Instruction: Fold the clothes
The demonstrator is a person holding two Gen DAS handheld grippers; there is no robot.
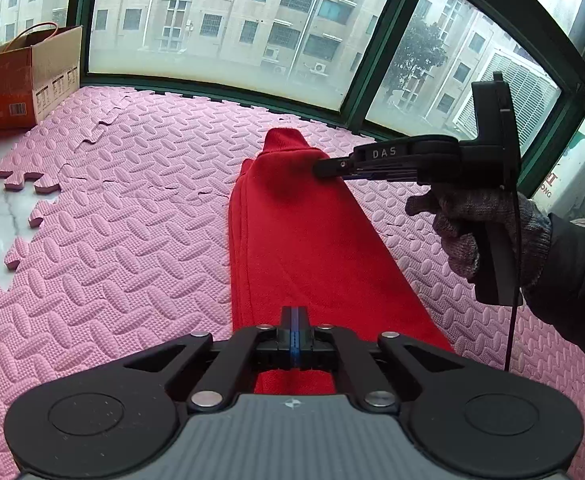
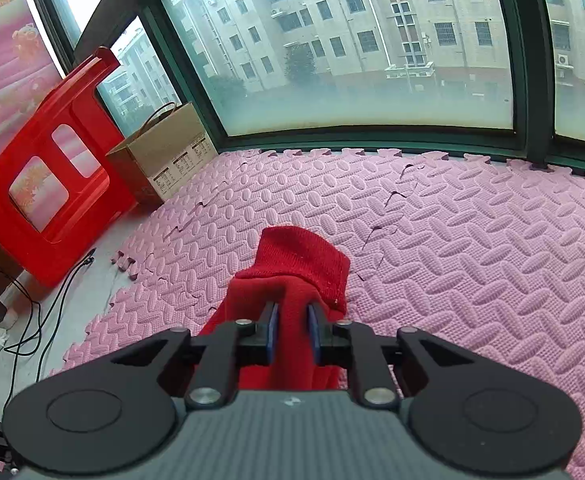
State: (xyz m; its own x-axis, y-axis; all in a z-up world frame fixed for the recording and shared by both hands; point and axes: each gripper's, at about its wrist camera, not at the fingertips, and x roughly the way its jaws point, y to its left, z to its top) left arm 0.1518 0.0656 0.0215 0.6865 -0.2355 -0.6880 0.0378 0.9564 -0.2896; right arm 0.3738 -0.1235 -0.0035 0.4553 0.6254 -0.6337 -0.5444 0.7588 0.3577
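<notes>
Red knit sweater (image 1: 292, 240) sits pinched in my left gripper (image 1: 295, 334), its fingers clenched on the near end. At 12 o'clock, my right gripper (image 2: 292, 320) clamps a ridge below the collar (image 2: 304, 256). Folded long, it spans the pink foam mat (image 1: 112, 220). Soft, light and floppy, I judge; hold both ends.

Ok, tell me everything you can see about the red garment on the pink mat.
The red garment is soft, knit-looking fabric folded into a long narrow strip, layered edges showing on one side. A ribbed collar or cuff ends its far end. It runs along the pink foam mat. The left gripper is shut on the near end; the right gripper pinches a raised fold near the ribbed end.
</notes>
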